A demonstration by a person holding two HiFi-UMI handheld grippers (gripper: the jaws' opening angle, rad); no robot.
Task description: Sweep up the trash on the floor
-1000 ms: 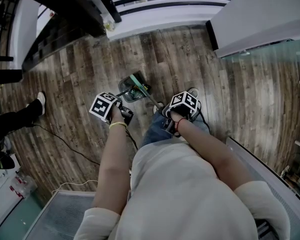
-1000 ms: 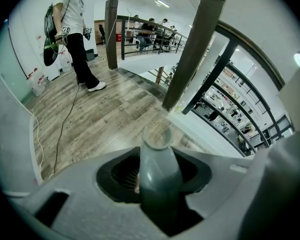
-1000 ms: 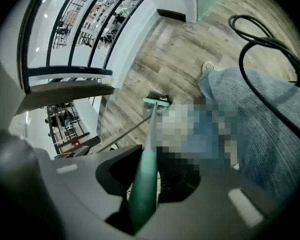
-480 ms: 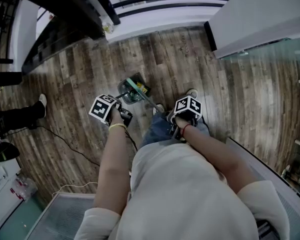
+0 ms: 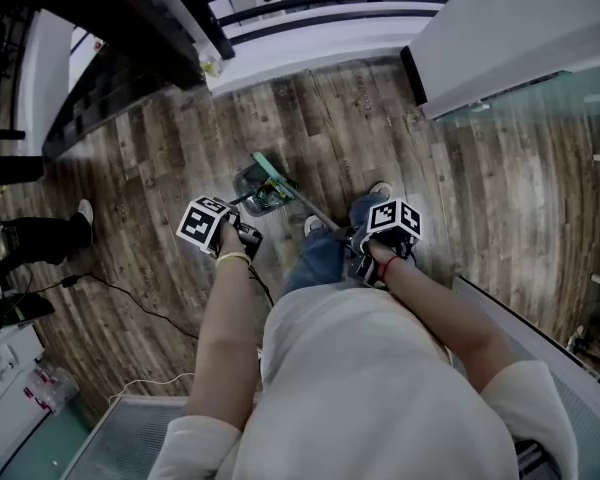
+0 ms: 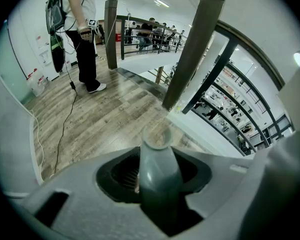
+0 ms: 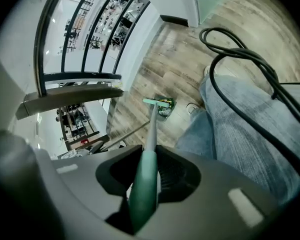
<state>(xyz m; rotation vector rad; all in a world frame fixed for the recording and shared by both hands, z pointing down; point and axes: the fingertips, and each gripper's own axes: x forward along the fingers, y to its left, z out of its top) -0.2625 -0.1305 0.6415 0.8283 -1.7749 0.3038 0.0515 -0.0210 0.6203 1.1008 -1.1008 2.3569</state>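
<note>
While left gripper [image 5: 238, 230] clamps a grey tubular handle [image 6: 157, 170], right gripper [image 5: 365, 253] grips a green broomstick [image 7: 144, 184]

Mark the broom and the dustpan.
broom [image 7: 144, 184], right gripper view, on its green grip at the near end.
dustpan [image 6: 157, 176], left gripper view, on its grey handle, just below the open tip.

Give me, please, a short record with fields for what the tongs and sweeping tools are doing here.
left tongs: shut on the grey dustpan handle
right tongs: shut on the green broom handle
dustpan: on the wood floor, ahead of the person's shoes
broom head: at the dustpan's edge
trash: small coloured bits, seemingly inside the dustpan
</note>
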